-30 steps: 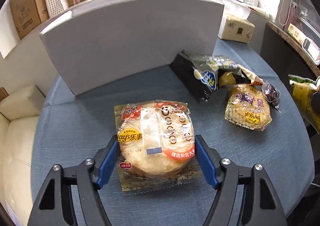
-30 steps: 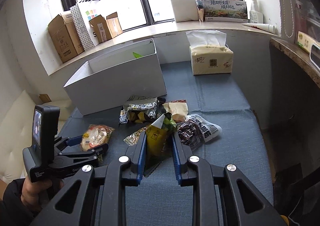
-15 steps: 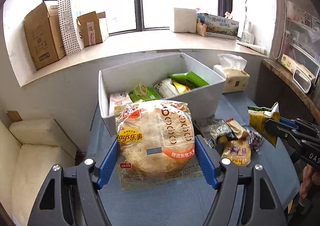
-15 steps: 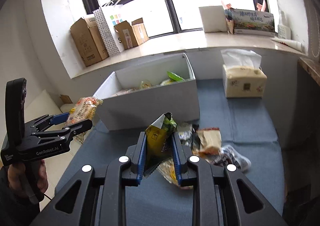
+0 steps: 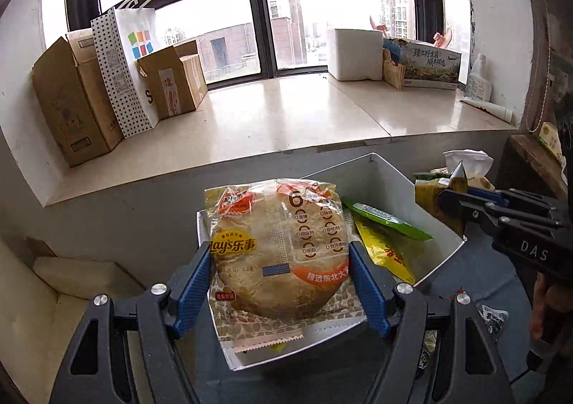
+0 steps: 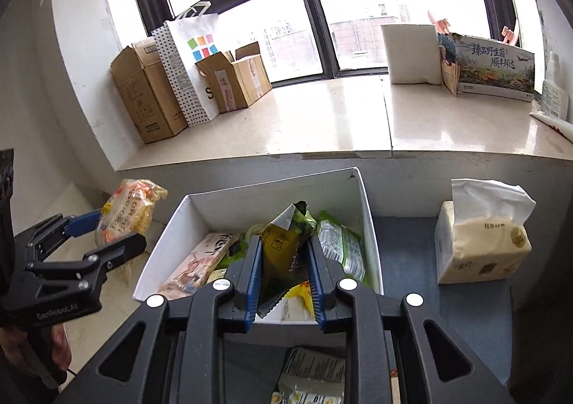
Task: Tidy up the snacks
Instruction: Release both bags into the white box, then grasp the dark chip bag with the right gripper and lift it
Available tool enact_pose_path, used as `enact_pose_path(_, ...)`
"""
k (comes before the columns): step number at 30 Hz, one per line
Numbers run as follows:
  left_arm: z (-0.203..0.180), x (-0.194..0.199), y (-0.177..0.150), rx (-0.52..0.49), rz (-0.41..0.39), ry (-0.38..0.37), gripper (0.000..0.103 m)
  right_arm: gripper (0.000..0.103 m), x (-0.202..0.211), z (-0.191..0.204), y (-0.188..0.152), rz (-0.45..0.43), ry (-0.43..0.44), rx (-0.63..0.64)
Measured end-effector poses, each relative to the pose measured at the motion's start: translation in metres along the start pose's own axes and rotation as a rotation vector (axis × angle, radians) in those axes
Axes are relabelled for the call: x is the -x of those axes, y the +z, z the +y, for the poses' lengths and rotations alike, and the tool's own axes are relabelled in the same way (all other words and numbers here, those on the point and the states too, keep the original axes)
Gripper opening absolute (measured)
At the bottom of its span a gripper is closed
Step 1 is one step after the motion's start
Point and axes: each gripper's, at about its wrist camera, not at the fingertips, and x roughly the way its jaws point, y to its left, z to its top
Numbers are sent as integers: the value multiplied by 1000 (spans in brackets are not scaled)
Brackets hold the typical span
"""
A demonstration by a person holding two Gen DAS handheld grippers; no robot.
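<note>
My left gripper (image 5: pixel 279 260) is shut on a round Lay's cracker pack (image 5: pixel 279 243) and holds it in the air by the left end of the white box (image 5: pixel 394 171). From the right wrist view, that left gripper (image 6: pixel 107 232) and its pack (image 6: pixel 129 210) hang just left of the box (image 6: pixel 272 185). My right gripper (image 6: pixel 284 250) is shut on a yellow-green snack packet (image 6: pixel 283 235) above the box's inside, where several packets lie. In the left wrist view the right gripper (image 5: pixel 447 196) enters from the right with the packet (image 5: pixel 429 196).
A tissue pack (image 6: pixel 480 239) stands right of the box on the blue tabletop (image 6: pixel 404 253). Loose snack packets (image 6: pixel 311 371) lie below my right gripper. Cardboard boxes (image 6: pixel 150 92) and a dotted bag (image 6: pixel 186 63) line the window sill. A cream sofa (image 5: pixel 71 278) is at the left.
Both grippers rose off the table with their packets and moved toward the white box. The box's inside has come into view, and the right packet now hangs over it.
</note>
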Motion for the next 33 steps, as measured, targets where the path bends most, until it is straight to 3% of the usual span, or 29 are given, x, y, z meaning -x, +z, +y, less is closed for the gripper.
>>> enact_pose_path(1,-3,-11,0,-3,3,3,79,26,-10,-4,7,13,-8,-4)
enact_pose_path(3,-6,-33,-1,-10,36,-13,94,32,-24,-11,17,8,-54,-2)
enact_pose_path(5,-7,-48,-6,-6,75,-11,96,92,-31,-22,24,22,-77,-42)
enact_pose_path(6,-7,-52,-9,-2,82,-13,96,98,-29,-28,25,14,-70,-80)
enact_pose_path(9,-3,-54,-16,29,88,-46,98,102,-14,-31,22,-20,8,-110)
enact_pose_path(12,1,-51,-20,74,98,-51,102,103,-5,-21,18,-31,-53,-27)
enact_pose_path(23,-8,8,-44,76,50,-75,103,103,43,5,-11,-51,-64,98)
enact_pose_path(28,-13,49,-87,105,34,-113,103,103,91,16,-52,-88,-100,182)
enact_pose_path(33,-38,84,-141,56,23,-171,103,103,119,2,-119,-69,-162,132)
